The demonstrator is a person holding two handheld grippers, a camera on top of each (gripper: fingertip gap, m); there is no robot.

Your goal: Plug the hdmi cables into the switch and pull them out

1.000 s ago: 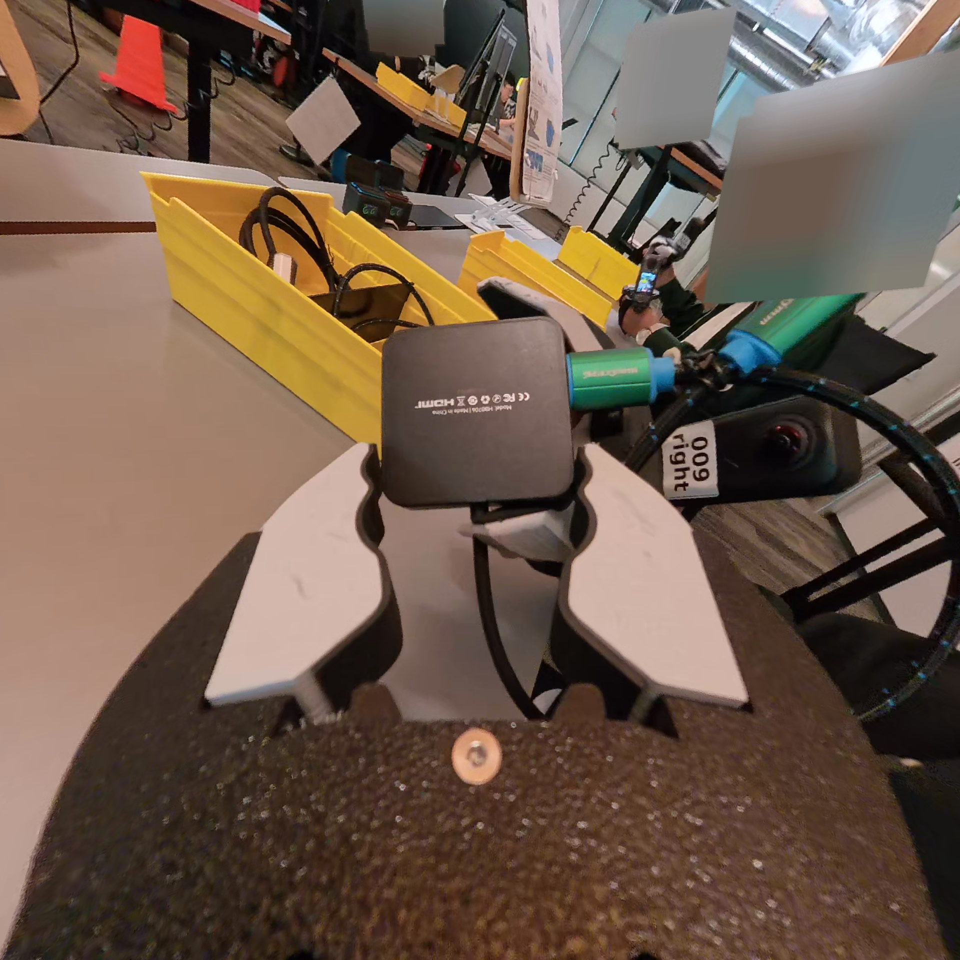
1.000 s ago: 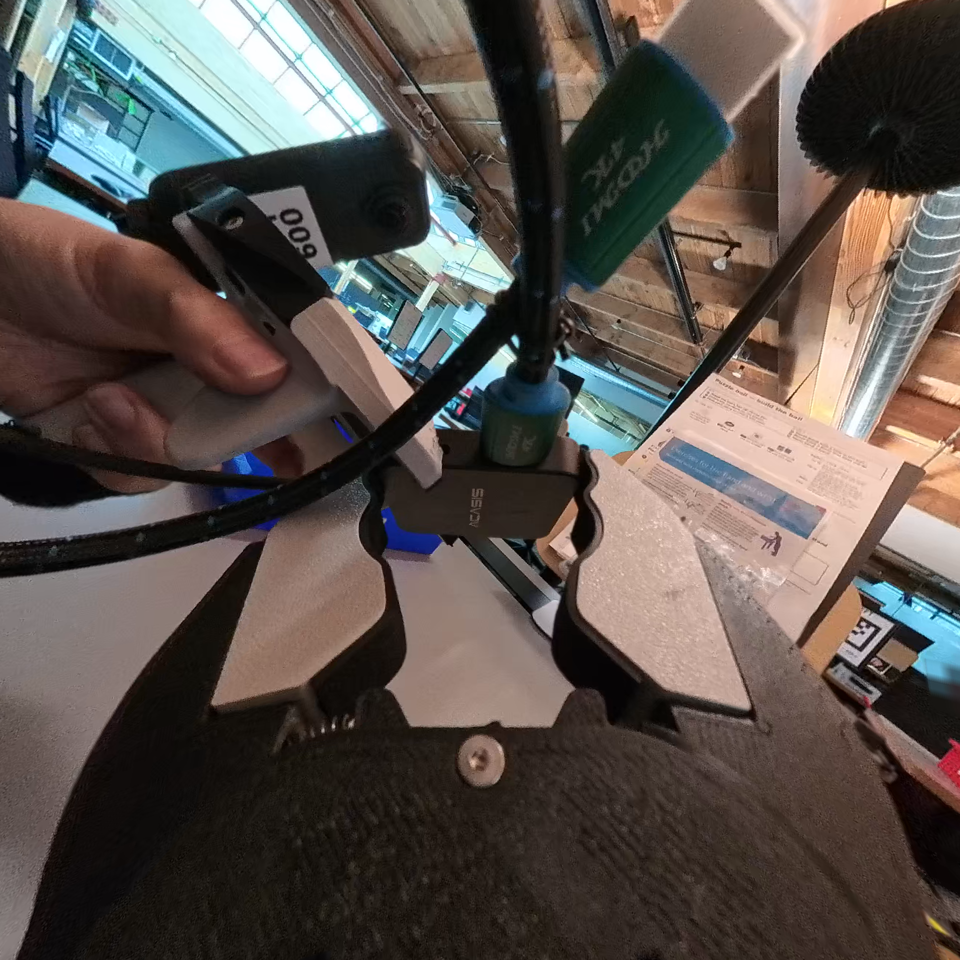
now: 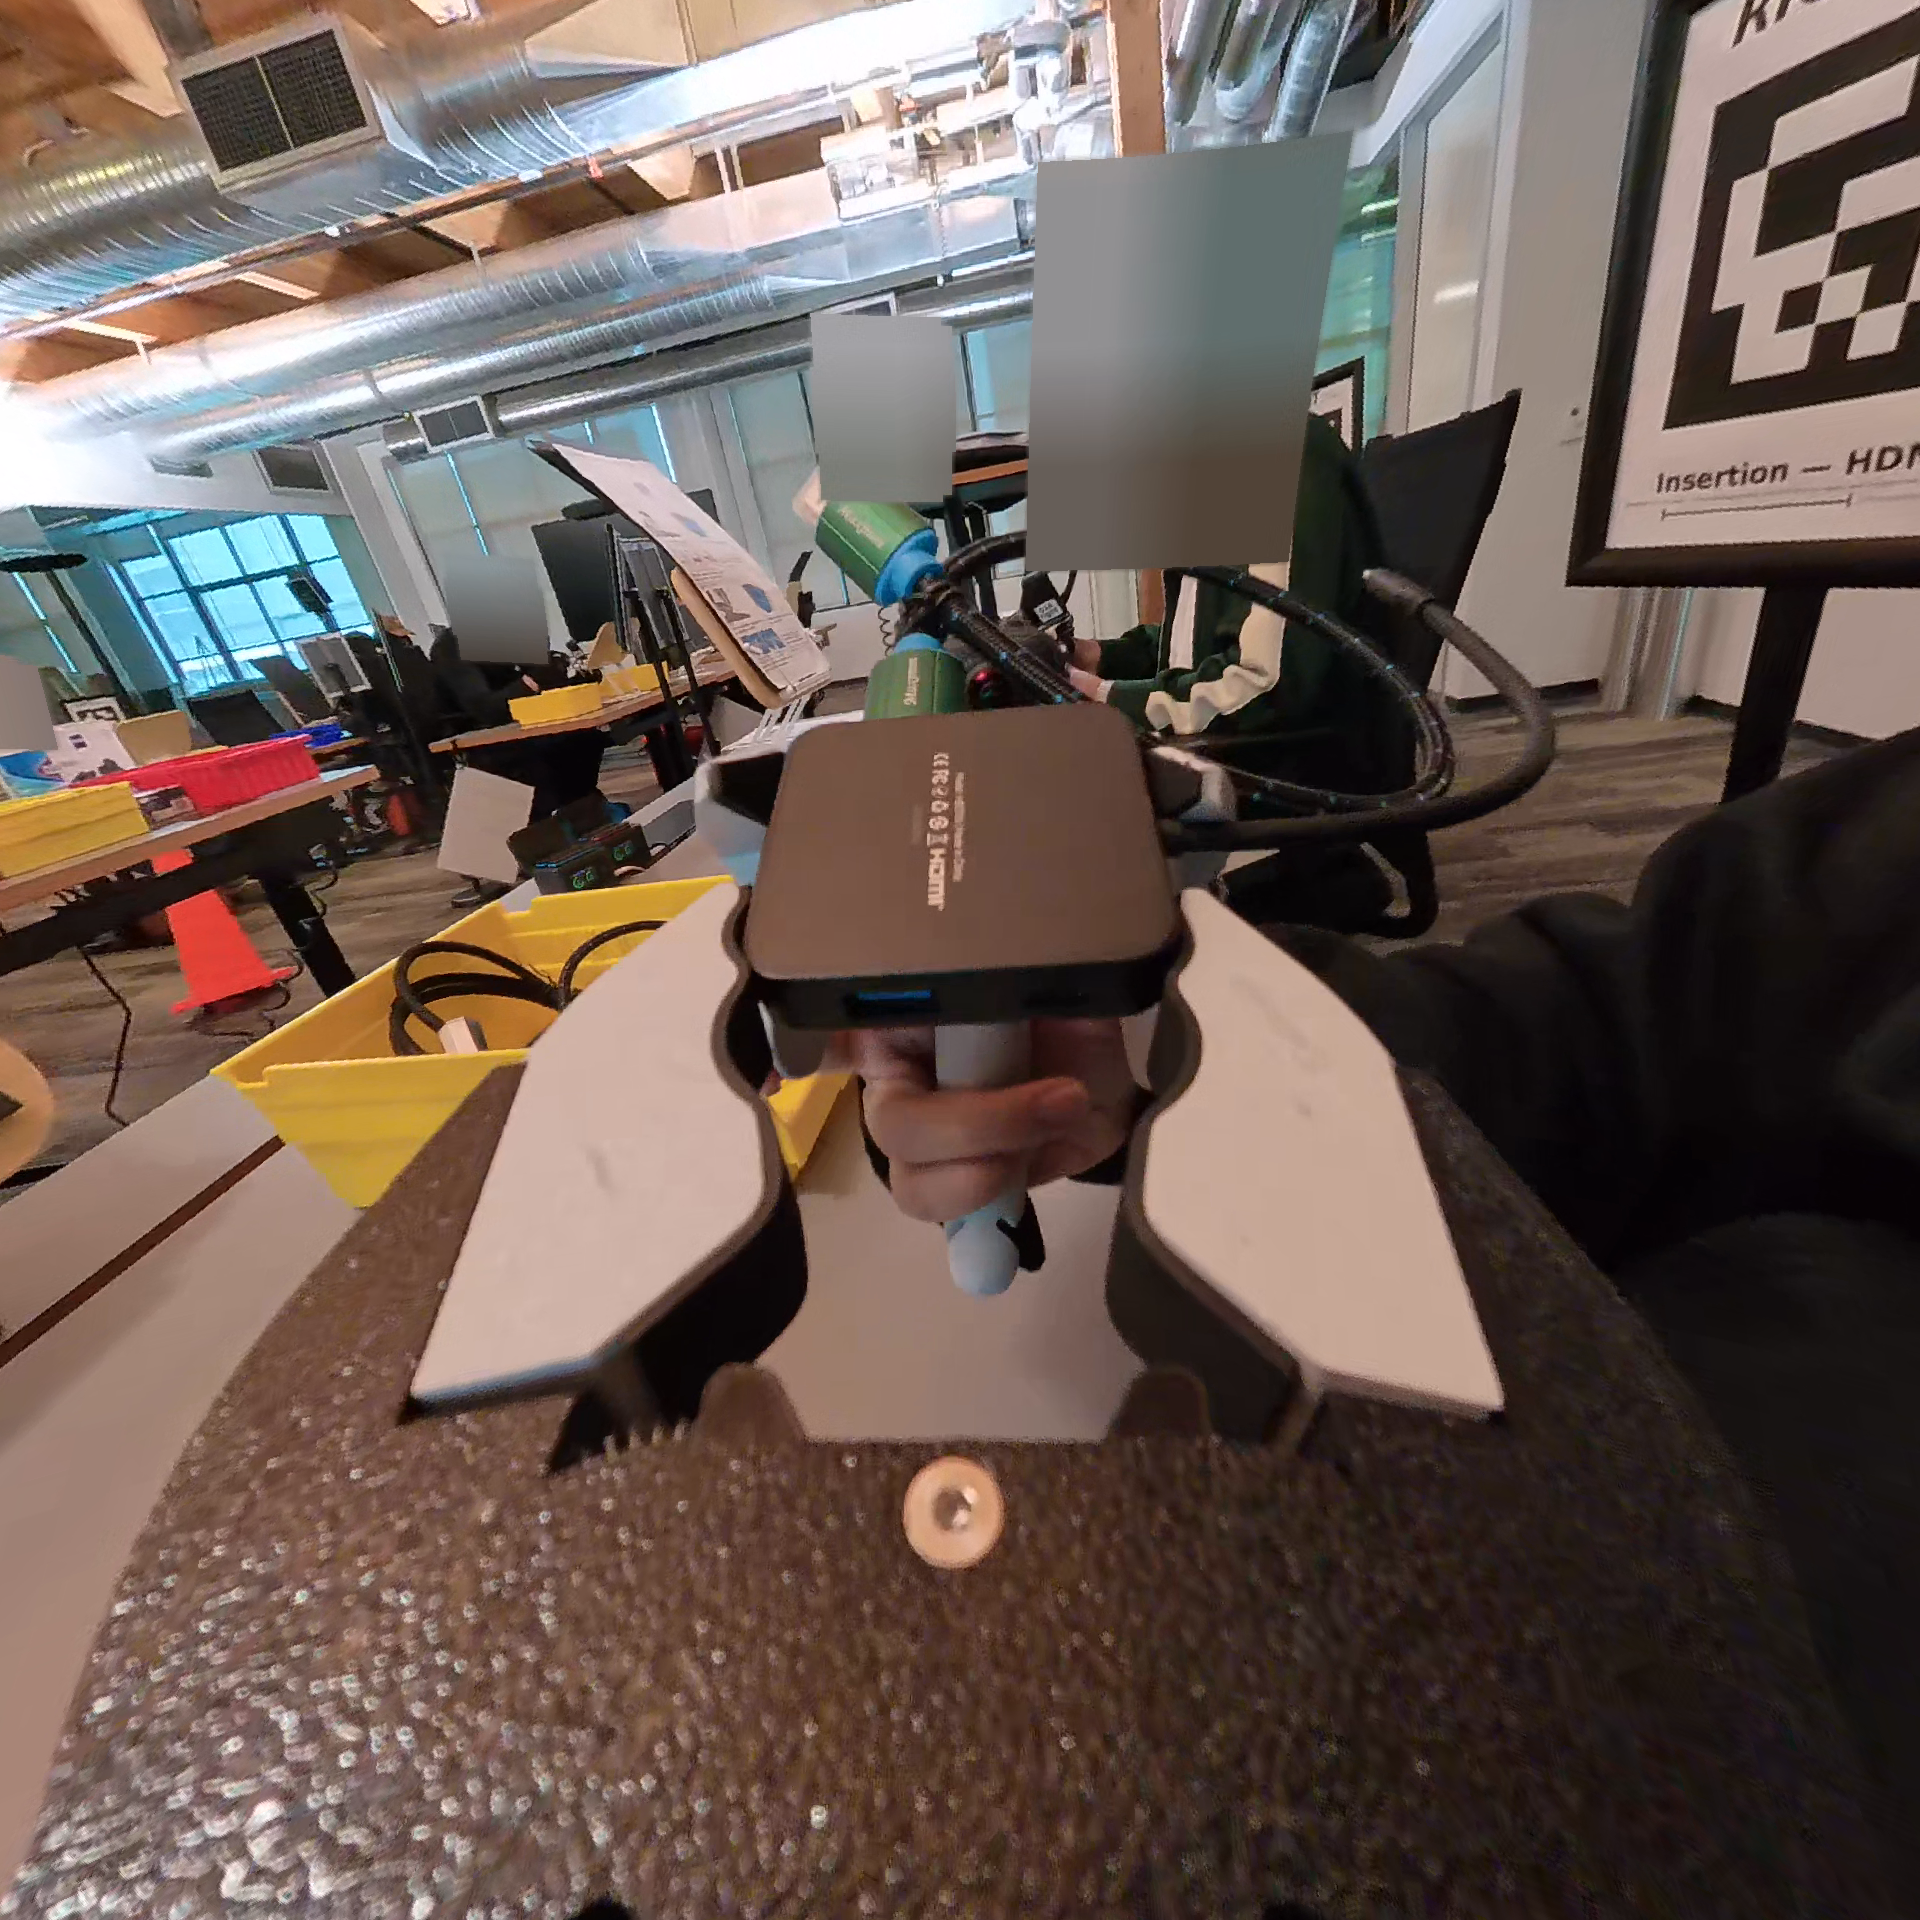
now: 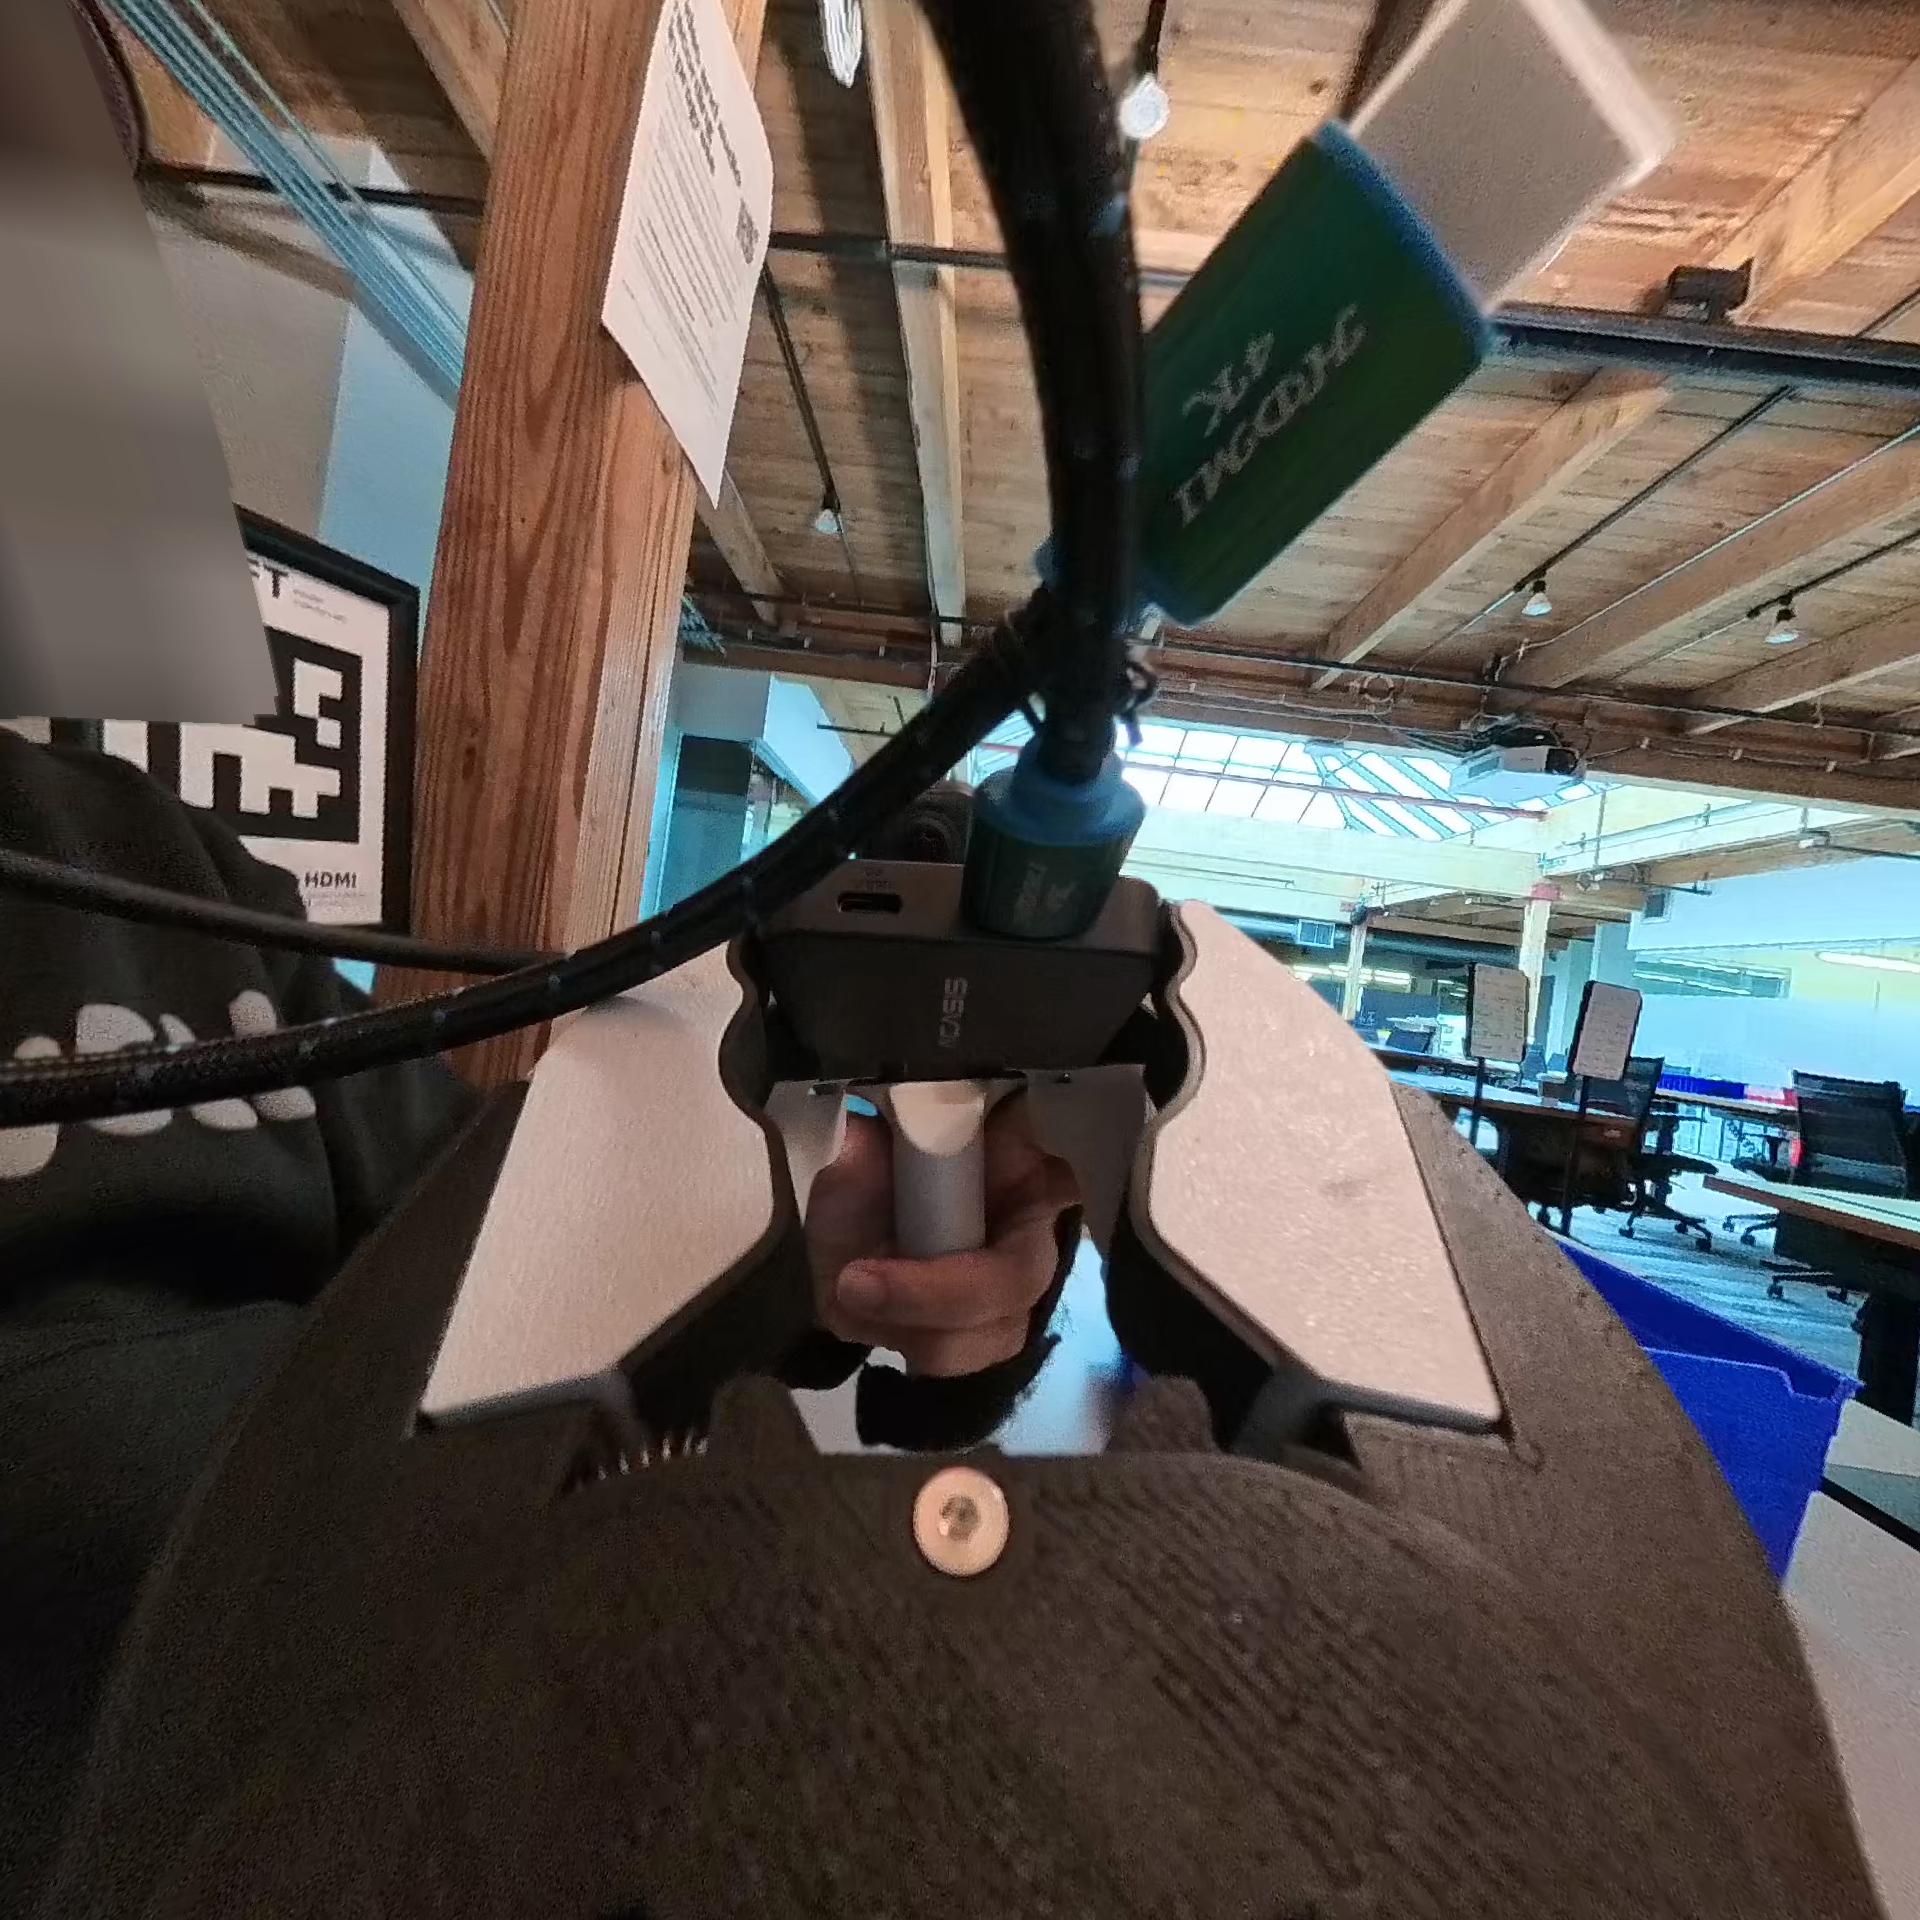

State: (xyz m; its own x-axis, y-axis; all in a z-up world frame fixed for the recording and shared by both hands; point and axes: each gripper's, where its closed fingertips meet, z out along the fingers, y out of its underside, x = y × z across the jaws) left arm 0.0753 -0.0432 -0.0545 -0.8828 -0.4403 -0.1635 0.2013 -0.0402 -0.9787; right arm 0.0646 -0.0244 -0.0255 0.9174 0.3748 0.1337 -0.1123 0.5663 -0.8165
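A black HDMI switch (image 3: 961, 862) is held in the air, gripped from opposite sides by both grippers. My left gripper (image 3: 961, 935) is shut on its near edge. My right gripper (image 4: 961, 966) is shut on the switch (image 4: 956, 992) from the other side. A green HDMI plug (image 4: 1044, 862) sits in a port on the switch's far edge in the right wrist view and shows behind the switch in the left wrist view (image 3: 920, 686). A second green plug (image 4: 1299, 395) hangs free above on the black braided cable (image 4: 1070, 312). A hand (image 3: 987, 1132) below the switch holds the other gripper's handle.
A yellow bin (image 3: 343, 1081) with coiled black cables (image 3: 468, 987) stands on the grey table (image 3: 104, 1299) at left. A framed marker sign (image 3: 1808, 260) stands at right. A wooden post (image 4: 561, 520) and a blue bin (image 4: 1704, 1382) show in the right wrist view. A dark sleeve (image 3: 1662, 1039) is close at right.
Both grippers have lifted and turned with the switch, so they now face each other across it. The plugged connector has swung from the switch's right side to its far edge in the left view.
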